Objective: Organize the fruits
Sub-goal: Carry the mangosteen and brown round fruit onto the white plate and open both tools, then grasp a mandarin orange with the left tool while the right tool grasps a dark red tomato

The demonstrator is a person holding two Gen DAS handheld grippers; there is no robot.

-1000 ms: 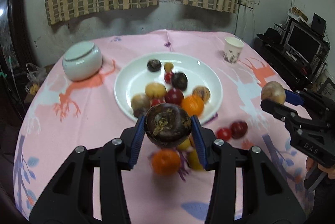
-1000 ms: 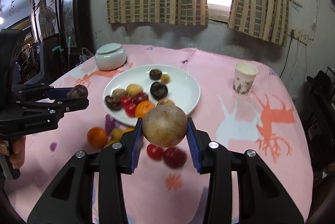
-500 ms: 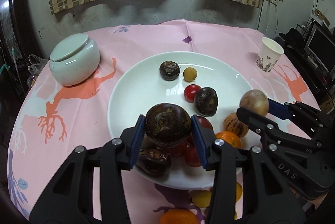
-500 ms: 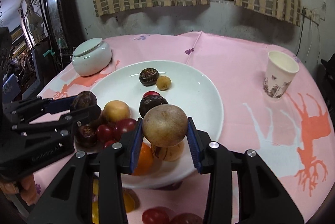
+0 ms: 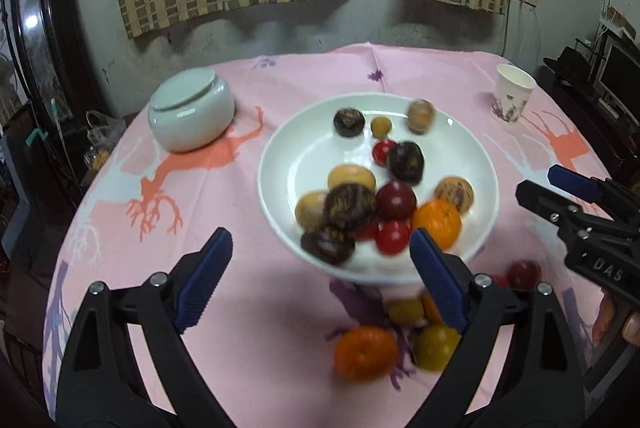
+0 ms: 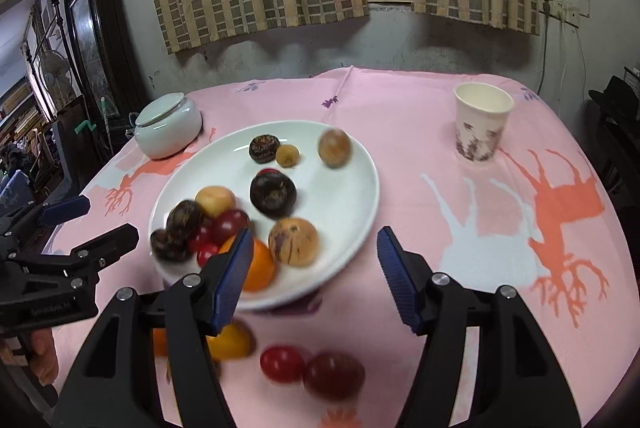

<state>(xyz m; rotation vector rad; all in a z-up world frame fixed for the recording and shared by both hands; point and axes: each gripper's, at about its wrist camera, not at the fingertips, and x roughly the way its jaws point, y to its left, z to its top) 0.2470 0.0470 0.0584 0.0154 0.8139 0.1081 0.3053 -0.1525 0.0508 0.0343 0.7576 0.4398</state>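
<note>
With both claws just sprung open and empty over the plate, leftover fruit apparently lies nearer the left claw, below its tips.

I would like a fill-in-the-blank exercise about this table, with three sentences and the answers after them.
1. The white plate holds exactly one ____-coloured citrus fruit.
2. The paper cup on the pink tablecloth stands upright and is ____ inside.
3. The pale green jar beside the plate is covered with a ____.

Missing words: orange; empty; lid
</note>
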